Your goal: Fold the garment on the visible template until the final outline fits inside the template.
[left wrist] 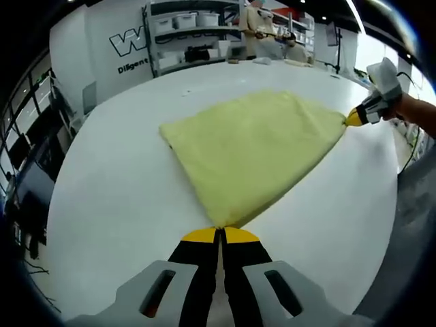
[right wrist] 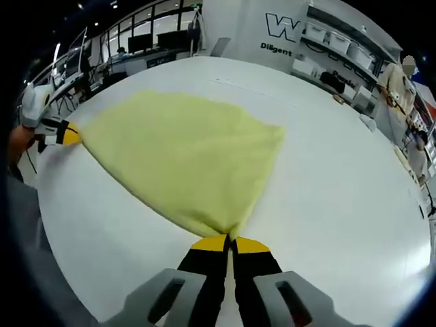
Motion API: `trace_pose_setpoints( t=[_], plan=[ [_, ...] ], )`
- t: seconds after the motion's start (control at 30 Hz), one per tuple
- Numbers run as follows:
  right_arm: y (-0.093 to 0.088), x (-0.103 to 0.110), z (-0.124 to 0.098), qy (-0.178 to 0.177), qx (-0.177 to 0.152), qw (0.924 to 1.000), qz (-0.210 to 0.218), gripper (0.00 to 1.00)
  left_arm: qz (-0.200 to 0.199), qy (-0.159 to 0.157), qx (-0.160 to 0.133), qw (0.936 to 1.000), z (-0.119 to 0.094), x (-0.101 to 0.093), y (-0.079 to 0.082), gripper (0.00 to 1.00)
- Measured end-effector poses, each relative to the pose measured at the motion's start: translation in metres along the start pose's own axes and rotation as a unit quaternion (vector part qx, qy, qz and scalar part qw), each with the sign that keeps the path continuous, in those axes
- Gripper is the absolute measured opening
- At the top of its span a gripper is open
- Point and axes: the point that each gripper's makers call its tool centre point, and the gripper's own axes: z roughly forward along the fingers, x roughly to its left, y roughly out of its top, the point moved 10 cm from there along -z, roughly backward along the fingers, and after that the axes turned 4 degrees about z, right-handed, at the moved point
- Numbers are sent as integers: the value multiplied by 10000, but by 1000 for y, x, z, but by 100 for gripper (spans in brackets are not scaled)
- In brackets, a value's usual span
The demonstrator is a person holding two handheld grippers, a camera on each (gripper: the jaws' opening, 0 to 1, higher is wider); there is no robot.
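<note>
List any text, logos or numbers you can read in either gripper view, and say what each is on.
"W": large outlined letter, cut off, on the white back wall.
"Diligent": smaller dark line beneath it, cut off in the left gripper view; it reads about the same in the right gripper view.
Pale yellow cloth garment, round white table: no text.

Left tongs with yellow tips pressed together on the near corner of a pale yellow garment, cloth spread across a white worktop, right tongs pinching its far right corner, shelving behind
</note>
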Motion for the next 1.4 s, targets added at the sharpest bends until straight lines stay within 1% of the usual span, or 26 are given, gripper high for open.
trace_pose_setpoints(
  t=[0.13, 0.23, 0.3, 0.37, 0.4, 0.47, 0.57, 0.6, 0.63, 0.77, 0.83, 0.9, 1.0, 1.03, 1.07, 1.1, 1.13, 1.17, 1.2, 1.23, 1.27, 1.3, 1.4],
  plan=[
    [-6, 3, 0, 30, 78, 9999, -114, 0, 30, -6, 118, 9999, -3, -3, -4, 0],
    [-7, 2, 0, 42, 78, 10000, -19, 0, 46, -65, 188, 9998, -3, -5, -9, 0],
    [-7, 2, 0, 40, 99, 9999, -41, 0, 22, -54, 189, 9998, -3, -6, -7, 0],
    [-7, 2, 1, 37, 115, 9999, -54, 0, 99, -38, 190, 9998, -3, -6, -7, 0],
    [-8, 1, 1, 27, 128, 9998, 123, 0, 85, -38, 191, 9998, -3, -6, -7, 0],
    [-8, 0, 1, 8, 135, 9996, 265, 0, 76, -43, 191, 9998, -4, -6, -7, 0],
    [-9, -3, -1, -61, 116, 9991, 398, 6, 54, -13, 216, 9998, -4, -6, -7, 0],
    [-10, -4, -2, -83, 98, 9985, 539, 7, 61, 13, 222, 9997, -5, -6, -6, 0],
    [-11, -5, -2, -80, 84, 9984, 561, 8, 51, 5, 233, 9997, -5, -6, -7, 0],
    [-12, -6, -6, -61, 43, 9965, 829, 5, 12, 13, 254, 9997, -6, -5, -7, 0],
    [-13, -8, -8, -76, 17, 9957, 923, 1, -8, 23, 264, 9996, -7, -4, -8, 0],
    [-12, -10, -12, -67, -78, 9944, 1051, 0, -43, 46, 270, 9996, -10, -2, -8, 0],
    [-13, -11, -16, -168, -115, 9952, 959, 0, -77, 106, 233, 9996, -15, 1, -6, 0],
    [-13, -12, -18, -246, -124, 9953, 926, 0, -90, 133, 199, 9997, -17, 1, -5, 0],
    [-12, -14, -22, -339, -245, 9952, 884, 0, -99, 141, 187, 9997, -17, 2, -5, 0],
    [-12, -14, -24, -358, -272, 9950, 894, 0, -137, 174, 170, 9996, -21, 2, -4, 0],
    [-11, -14, -26, -377, -299, 9947, 904, 0, -179, 281, 135, 9994, -24, 5, -4, 0],
    [-7, -14, -31, -432, -420, 9945, 855, 0, -203, 320, 71, 9993, -27, 6, -3, 0],
    [-6, -14, -33, -443, -470, 9944, 833, 0, -260, 356, -8, 9990, -30, 6, -1, 0],
    [0, -10, -42, -448, -681, 9941, 717, 0, -327, 420, -151, 9985, -37, 6, 3, 0],
    [4, -8, -46, -447, -824, 9934, 660, 0, -339, 451, -295, 9980, -41, 5, 7, 0],
    [9, -2, -54, -427, -980, 9925, 585, 0, -375, 494, -499, 9968, -47, 3, 12, 0],
    [14, 12, -66, -369, -1182, 9917, 353, 0, -395, 497, -813, 9947, -58, -5, 20, 0]
  ],
)
